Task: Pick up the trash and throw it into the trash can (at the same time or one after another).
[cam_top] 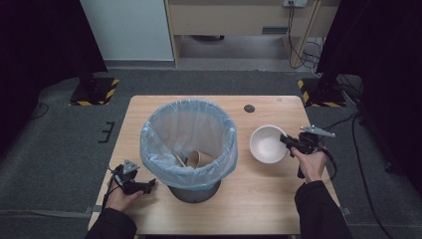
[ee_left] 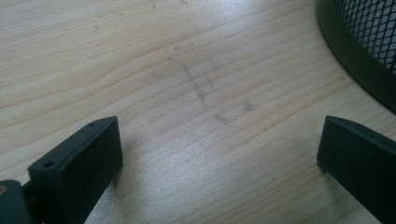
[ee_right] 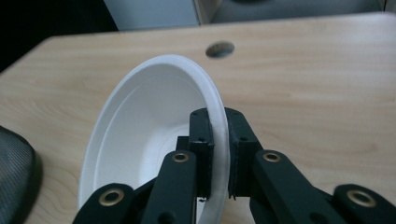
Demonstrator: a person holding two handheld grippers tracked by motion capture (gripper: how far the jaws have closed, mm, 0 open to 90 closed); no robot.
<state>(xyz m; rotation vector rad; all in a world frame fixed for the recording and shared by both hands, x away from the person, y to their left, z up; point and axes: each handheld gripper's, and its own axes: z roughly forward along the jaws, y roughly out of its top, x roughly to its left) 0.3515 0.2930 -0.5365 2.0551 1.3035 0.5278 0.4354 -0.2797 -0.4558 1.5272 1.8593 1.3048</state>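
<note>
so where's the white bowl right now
In the high view the white bowl sits at the table's right side, just right of the lined bin, its rim pinched in the right claw.

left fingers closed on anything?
No. In the left gripper view the fingers stand wide apart over bare table, with nothing between them.

The wastebasket's [cam_top: 191, 191] mesh wall is mostly hidden under the blue bin liner [cam_top: 189, 134], and its contents, a brown paper cup [cam_top: 201, 158] and something beside it, are too small to identify. In the right gripper view, the white bowl's [ee_right: 140, 126] near rim is cut off by the bottom edge, and the right tongs [ee_right: 218, 140] cover part of its wall.
</note>
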